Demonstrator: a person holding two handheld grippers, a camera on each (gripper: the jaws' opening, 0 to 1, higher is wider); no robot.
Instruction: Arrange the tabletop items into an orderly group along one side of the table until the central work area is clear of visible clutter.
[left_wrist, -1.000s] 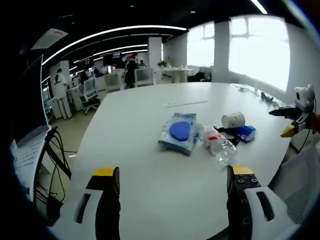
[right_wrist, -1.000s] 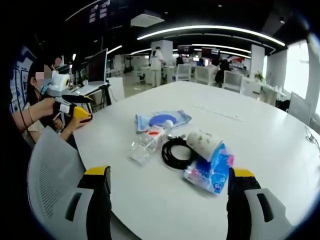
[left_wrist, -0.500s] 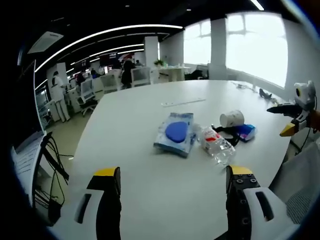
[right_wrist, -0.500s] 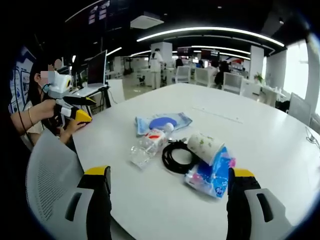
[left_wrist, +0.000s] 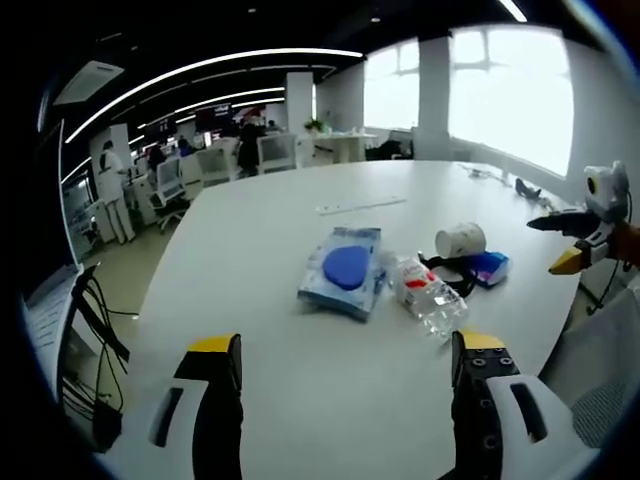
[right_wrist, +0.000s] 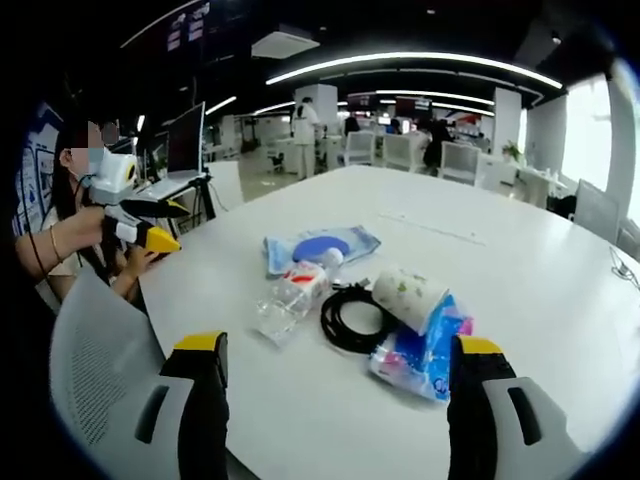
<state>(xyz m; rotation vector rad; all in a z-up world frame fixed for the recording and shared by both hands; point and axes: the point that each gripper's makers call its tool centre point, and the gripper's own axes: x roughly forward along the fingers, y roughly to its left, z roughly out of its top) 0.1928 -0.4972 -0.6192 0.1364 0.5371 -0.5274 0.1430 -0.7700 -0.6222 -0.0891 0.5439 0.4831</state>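
Near the worktop (right_wrist: 560, 290) edge, bottle (right_wrist: 290, 296), cable (right_wrist: 350, 317), tissue pack (right_wrist: 425, 350) cluster; wide bare surface beyond. Both grippers' fingers (left_wrist: 215, 365) (right_wrist: 205, 362) spread, empty.

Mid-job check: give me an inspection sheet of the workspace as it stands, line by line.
Surface: white table, items bunched near the middle.
Job's things: blue packet, plastic bottle lying down, paper roll resting on tissue pack.
Clutter: white strip lies farther out on the table.
Grippers: left hand-held gripper open, holding nothing; right hand-held gripper open, holding nothing.
Cables: black cable coiled between bottle and roll.
Surroundings: mesh chair at the table edge; open office with people in the background.
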